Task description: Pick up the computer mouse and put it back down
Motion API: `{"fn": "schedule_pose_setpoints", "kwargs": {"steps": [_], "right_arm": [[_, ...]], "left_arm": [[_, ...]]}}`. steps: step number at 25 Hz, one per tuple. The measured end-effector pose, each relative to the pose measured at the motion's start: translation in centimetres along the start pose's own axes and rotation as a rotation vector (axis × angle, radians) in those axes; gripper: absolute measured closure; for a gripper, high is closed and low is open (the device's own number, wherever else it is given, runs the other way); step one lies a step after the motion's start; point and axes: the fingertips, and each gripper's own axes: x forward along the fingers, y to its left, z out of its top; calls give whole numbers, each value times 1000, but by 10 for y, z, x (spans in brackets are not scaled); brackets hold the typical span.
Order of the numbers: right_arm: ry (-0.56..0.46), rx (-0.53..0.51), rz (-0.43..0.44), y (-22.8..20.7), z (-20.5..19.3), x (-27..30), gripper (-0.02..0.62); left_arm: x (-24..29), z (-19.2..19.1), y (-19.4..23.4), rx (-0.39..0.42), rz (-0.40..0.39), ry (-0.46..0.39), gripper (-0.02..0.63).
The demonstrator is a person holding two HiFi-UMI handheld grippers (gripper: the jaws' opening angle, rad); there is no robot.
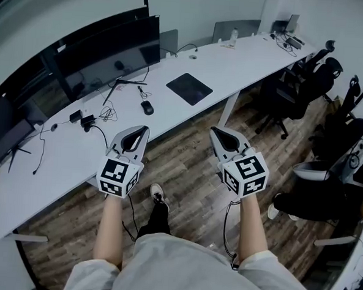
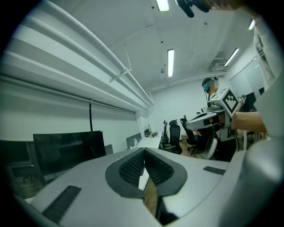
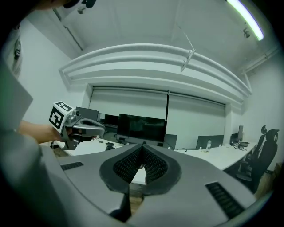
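Note:
The black computer mouse [image 1: 147, 107] lies on the long white desk [image 1: 235, 62], left of a black mouse pad [image 1: 189, 88]. My left gripper [image 1: 142, 131] hangs over the floor in front of the desk, below and slightly left of the mouse, shut with nothing in it. My right gripper [image 1: 215, 132] is level with it to the right, also shut and empty. In the left gripper view the jaws [image 2: 144, 153] meet at their tips, and the right gripper [image 2: 208, 119] shows beside them. In the right gripper view the jaws [image 3: 143, 148] are closed, with the left gripper [image 3: 82, 126] at the left.
Dark monitors [image 1: 107, 51] stand along the desk's back edge, with cables and small devices [image 1: 88, 120] near them. Black office chairs [image 1: 311, 82] crowd the right side on the wood floor [image 1: 186, 172]. A water bottle [image 1: 234, 35] stands at the desk's far end.

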Motion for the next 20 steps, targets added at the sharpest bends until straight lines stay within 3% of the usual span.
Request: {"fn": "schedule_pose_setpoints", "kwargs": {"steps": [7,13,20], "right_arm": [[19,10,3,-35,-8,113,580],[72,5,36,-56,-1,225,580],[110,68,59,-73,-7,341,580]], "left_arm": [[71,-33,91,-24,47,16,588],[135,-62,173,-71,68,66,588],[182,-107,254,-110,83,148,588]]}}
